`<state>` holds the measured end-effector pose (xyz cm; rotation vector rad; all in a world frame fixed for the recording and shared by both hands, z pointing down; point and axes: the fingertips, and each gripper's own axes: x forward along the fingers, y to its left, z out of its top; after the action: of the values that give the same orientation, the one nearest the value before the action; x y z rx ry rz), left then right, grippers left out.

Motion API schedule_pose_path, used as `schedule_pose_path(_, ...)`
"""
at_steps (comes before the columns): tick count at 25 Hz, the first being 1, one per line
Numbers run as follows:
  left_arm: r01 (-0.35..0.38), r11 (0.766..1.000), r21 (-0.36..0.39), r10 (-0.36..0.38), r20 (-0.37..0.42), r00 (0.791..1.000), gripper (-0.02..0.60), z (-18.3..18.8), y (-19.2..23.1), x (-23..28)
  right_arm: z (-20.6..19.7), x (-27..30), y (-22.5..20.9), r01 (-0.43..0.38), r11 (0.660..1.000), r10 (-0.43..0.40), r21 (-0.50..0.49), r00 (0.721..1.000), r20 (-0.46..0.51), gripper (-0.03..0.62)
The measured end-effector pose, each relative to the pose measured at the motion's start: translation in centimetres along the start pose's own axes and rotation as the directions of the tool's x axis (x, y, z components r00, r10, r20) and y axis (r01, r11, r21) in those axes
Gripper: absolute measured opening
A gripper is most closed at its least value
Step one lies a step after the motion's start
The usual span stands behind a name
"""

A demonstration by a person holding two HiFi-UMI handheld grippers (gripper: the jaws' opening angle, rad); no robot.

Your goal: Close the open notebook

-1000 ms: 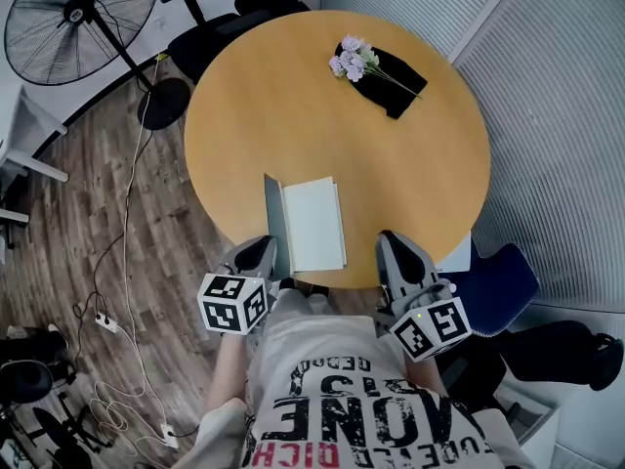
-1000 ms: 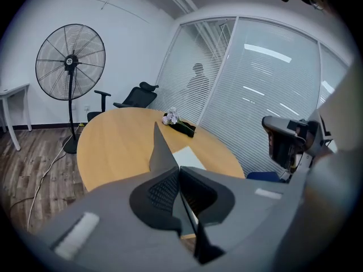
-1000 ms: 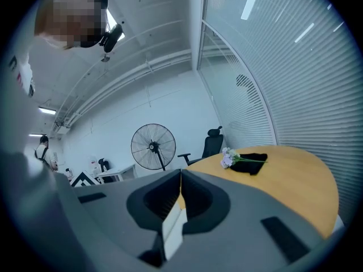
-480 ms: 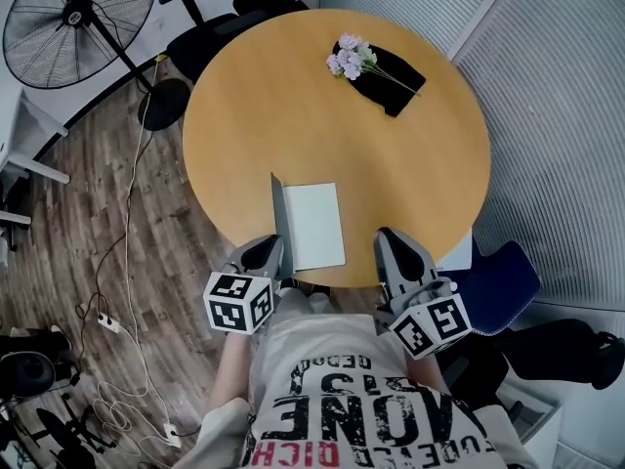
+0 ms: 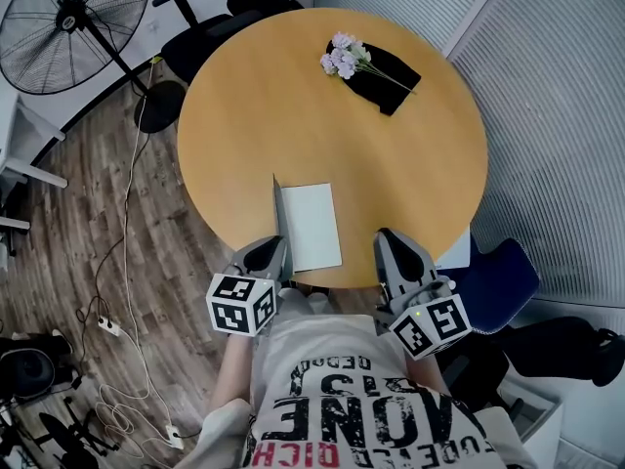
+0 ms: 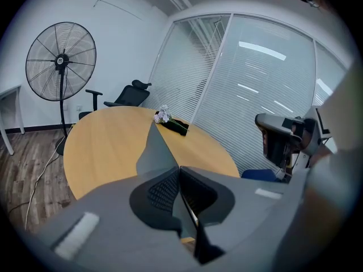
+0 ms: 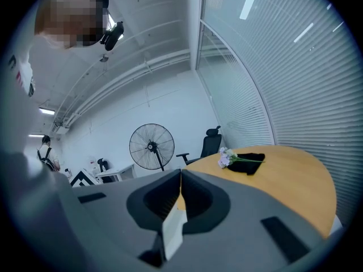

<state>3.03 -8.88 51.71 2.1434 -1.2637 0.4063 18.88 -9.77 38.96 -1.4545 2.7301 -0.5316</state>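
Observation:
An open notebook lies at the near edge of the round wooden table point(image 5: 293, 115). Its white page point(image 5: 312, 225) faces up. Its grey cover point(image 5: 279, 213) stands nearly upright along the page's left side. My left gripper point(image 5: 276, 254) is shut on the cover's near end. In the left gripper view the grey cover point(image 6: 152, 149) rises from between the closed jaws of the left gripper point(image 6: 179, 169). My right gripper point(image 5: 387, 238) hovers at the table edge, right of the notebook and apart from it. In its own view the right gripper point(image 7: 180, 175) has its jaws together, with a white sliver showing below the tips.
Purple flowers point(image 5: 342, 59) lie on a black cloth point(image 5: 389, 74) at the table's far side. A standing fan point(image 5: 73, 18) and an office chair point(image 5: 210, 22) stand beyond the table. A blue chair point(image 5: 500, 283) sits at the right. Cables trail over the wooden floor.
The grey cover has swung up from a low slant to nearly upright, over toward the white page. The left gripper has shifted slightly right with it. The right gripper has stayed still.

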Motion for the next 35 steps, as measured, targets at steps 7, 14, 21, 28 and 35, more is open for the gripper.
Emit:
schedule_pose_path(7, 0.010, 1.000, 0.001, -0.010, -0.007, 1.000, 0.018, 0.1, -0.4, 0.6, 0.2, 0.1, -0.6, 0.010, 1.000, -0.010, 0.004, 1.000, 0.000, 0.012)
schedule_pose_path(14, 0.020, 1.000, 0.003, -0.020, -0.014, 1.000, 0.019, 0.1, -0.9, 1.1, 0.1, 0.0, -0.8, 0.015, 1.000, -0.015, 0.010, 1.000, -0.003, 0.012)
schedule_pose_path(21, 0.030, 1.000, -0.002, -0.030, -0.019, 0.999, 0.020, 0.0, -1.5, 2.0, 0.2, -0.2, -1.3, 0.019, 1.000, -0.019, 0.013, 1.000, 0.000, 0.012)
schedule_pose_path(28, 0.041, 0.999, 0.000, -0.041, -0.030, 0.999, 0.020, -0.2, -2.1, 2.9, 0.3, -0.2, -1.8, 0.024, 1.000, -0.024, 0.016, 1.000, -0.001, 0.012)
schedule_pose_path(35, 0.048, 0.999, 0.006, -0.047, -0.039, 0.998, 0.018, -0.3, -2.6, 3.5, 0.3, -0.4, -2.1, 0.029, 0.999, -0.029, 0.019, 1.000, -0.002, 0.012)
